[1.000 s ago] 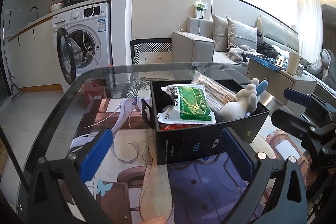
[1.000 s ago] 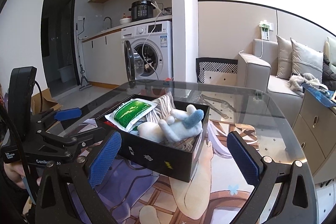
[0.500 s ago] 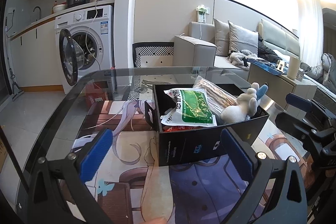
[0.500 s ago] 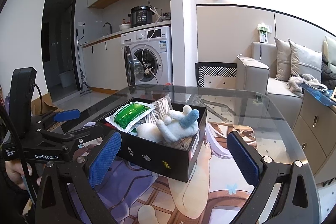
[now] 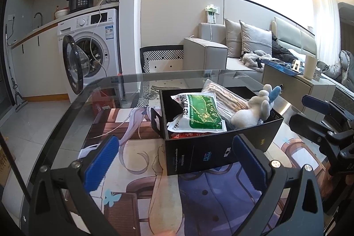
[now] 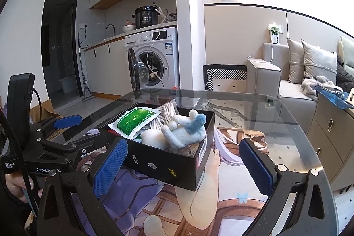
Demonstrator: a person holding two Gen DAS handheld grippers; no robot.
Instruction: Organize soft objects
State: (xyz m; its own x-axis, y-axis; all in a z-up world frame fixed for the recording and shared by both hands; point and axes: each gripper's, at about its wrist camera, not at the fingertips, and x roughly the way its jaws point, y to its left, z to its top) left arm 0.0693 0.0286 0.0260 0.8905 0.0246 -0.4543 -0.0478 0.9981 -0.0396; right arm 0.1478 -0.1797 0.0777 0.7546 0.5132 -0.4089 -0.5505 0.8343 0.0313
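Note:
A black box (image 5: 212,149) stands on the glass table (image 5: 124,81). In it lie a green and white packet (image 5: 200,113), a clear striped packet (image 5: 227,96) and a white plush toy with a blue ear (image 5: 254,108). The box (image 6: 163,165), the packet (image 6: 135,118) and the plush (image 6: 179,132) also show in the right wrist view. My left gripper (image 5: 174,163) is open and empty in front of the box. My right gripper (image 6: 183,167) is open and empty at the box's near corner.
A printed mat (image 5: 137,169) covers the table under the box. A washing machine (image 5: 93,52) with its door open stands behind on the left. A grey sofa (image 5: 221,52) and a cabinet (image 5: 298,85) stand on the right.
Both grippers have drawn back and risen slightly, so the box sits a little farther off. Both stay open. The things in the box have not moved.

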